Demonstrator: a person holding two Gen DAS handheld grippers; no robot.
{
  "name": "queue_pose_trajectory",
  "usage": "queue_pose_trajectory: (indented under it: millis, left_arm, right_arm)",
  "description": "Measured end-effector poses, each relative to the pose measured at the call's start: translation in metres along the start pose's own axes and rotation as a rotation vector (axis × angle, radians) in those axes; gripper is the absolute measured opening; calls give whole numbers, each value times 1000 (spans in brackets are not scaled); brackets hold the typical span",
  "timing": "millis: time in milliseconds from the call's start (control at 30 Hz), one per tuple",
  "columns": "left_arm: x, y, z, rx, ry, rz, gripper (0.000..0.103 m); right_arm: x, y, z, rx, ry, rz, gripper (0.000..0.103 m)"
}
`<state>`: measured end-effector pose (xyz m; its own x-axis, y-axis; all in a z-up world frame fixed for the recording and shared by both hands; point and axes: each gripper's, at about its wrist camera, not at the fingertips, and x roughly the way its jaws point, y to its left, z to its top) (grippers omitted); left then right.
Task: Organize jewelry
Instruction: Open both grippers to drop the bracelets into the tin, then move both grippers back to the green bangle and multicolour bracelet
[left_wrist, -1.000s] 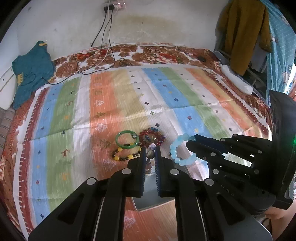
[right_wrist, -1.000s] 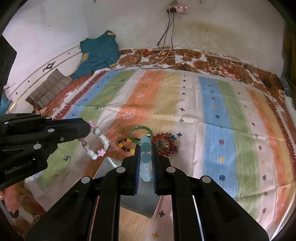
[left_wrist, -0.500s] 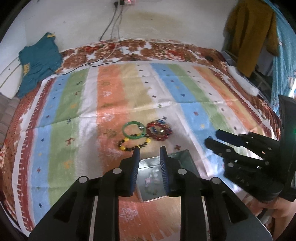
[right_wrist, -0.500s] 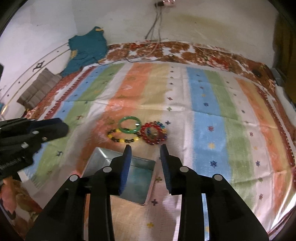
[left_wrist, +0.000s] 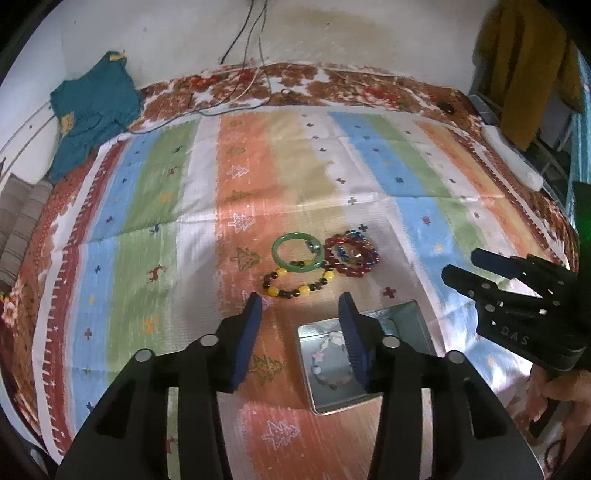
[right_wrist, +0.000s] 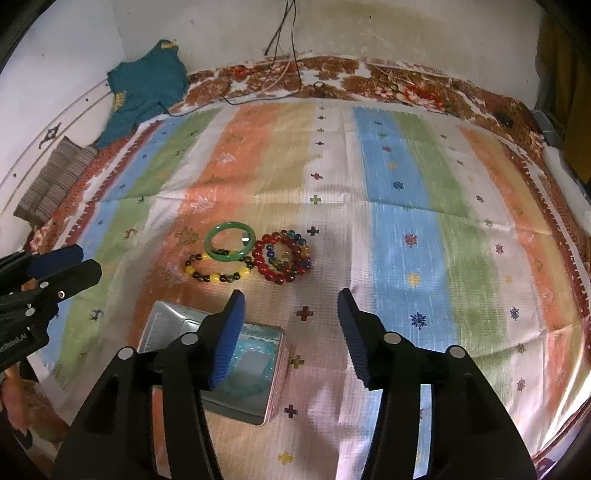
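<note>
Three bracelets lie loose on the striped bedspread (right_wrist: 406, 229), and two more already sit in the metal tin (right_wrist: 271, 387), so the step in hand is judged to be fetching the next loose piece.

Going left to right in the right wrist view: the yellow-and-brown bead bracelet (right_wrist: 218, 275) lies at about 11 o'clock from the right gripper (right_wrist: 291, 310). The green bangle (right_wrist: 229, 243) sits just behind it and overlaps its far edge. The red beaded bracelet (right_wrist: 282, 260) touches the bangle's right side and lies near 12 o'clock, just beyond the jaw tips. The tin is at about 8 o'clock, partly hidden behind the left jaw, with a pale blue bead bracelet (right_wrist: 255, 354) inside.

From the left gripper (left_wrist: 301, 306), the yellow-and-brown bracelet is just ahead at 12 o'clock, the bangle beyond it, the red one at 1 o'clock. The tin is at about 4 o'clock, and a pastel charm bracelet (left_wrist: 330, 354) shows in it.

Both pairs of jaws stand wide apart and hold nothing.

To do it well, I would take the nearest bracelet for each gripper: the red for the right, the yellow-and-brown for the left. Come down with one jaw inside the loop and one outside, pinching a single strand. The bangle overlaps its neighbours, so lift slowly lest it be dragged along.
</note>
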<state>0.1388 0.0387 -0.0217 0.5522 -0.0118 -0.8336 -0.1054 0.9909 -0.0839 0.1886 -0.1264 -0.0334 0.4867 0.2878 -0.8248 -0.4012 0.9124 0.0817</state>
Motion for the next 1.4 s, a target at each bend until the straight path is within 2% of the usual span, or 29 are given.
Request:
queue_pose_trajectory:
  millis: [167,233,400,667,1000,1167,1267,1400]
  left_arm:
    - [11,6,5,-18,14,31,54]
    - [16,7,8,-18,20,44,59]
    - [31,10,16,-13,38,72,64]
    - [54,26,28,-41,77,96,68]
    - [71,23,40,-8,82,130,81]
    - [86,26,45,-2,105,146,81]
    - [94,27,47,6,120,154,81]
    - [105,27,51,11,137,156,81]
  right_arm:
    - [8,0,2,-13,17,-18,63]
    - [10,0,3,-15,23,-26,65]
    - [16,-1,7,-13,36,-32,70]
    - [32,-2,18,-18,63,-45,72]
    - [55,-5,30,-15,98,-61,72]
    - [68,-9,35,-10,124,-72,73]
    - [68,-9,38,-9,118,-67,79]
    - [75,-8,43,-13,132,-70,79]
